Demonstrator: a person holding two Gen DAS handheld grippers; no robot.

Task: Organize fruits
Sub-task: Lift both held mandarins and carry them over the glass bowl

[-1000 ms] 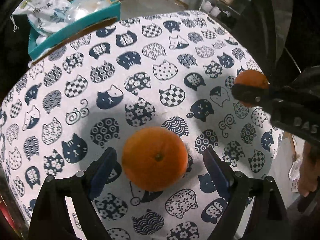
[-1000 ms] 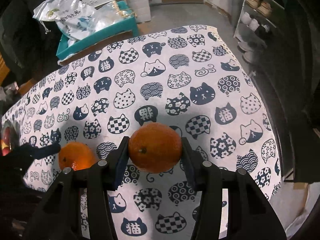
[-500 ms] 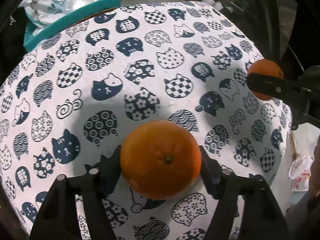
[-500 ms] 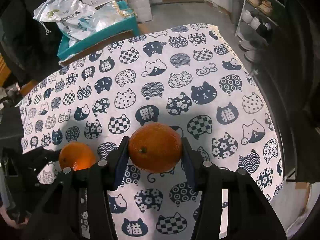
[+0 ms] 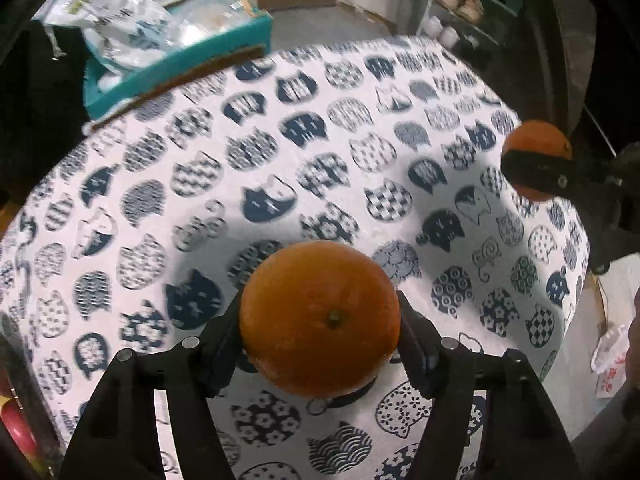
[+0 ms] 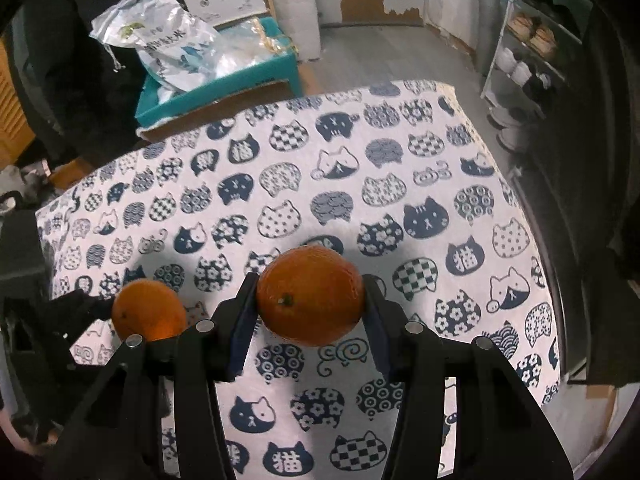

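Gripping one orange (image 5: 320,318), the left gripper (image 5: 320,340) has just closed its jaws on it above the cat-print tablecloth (image 5: 200,200), apparently lifted clear. Right gripper (image 6: 310,316) stands clamped on a second orange (image 6: 310,296), also above the cloth.

A table draped in a white cloth printed with dark-blue cat faces (image 6: 332,184) lies bare across its middle and far side, leaving open passage over most of its surface. A round orange fruit (image 5: 320,324) is clamped between the black fingers (image 5: 218,344) of the left gripper (image 5: 320,340), and a second orange fruit (image 6: 310,296) fills the right gripper (image 6: 310,316); the two loaded tools hang side by side near the table's front. Beyond the far left edge, a teal box (image 6: 224,84) heaped with clear plastic bags (image 6: 168,40) blocks that side. A shelving unit holding shoes (image 6: 536,40) stands at the right, off the table.
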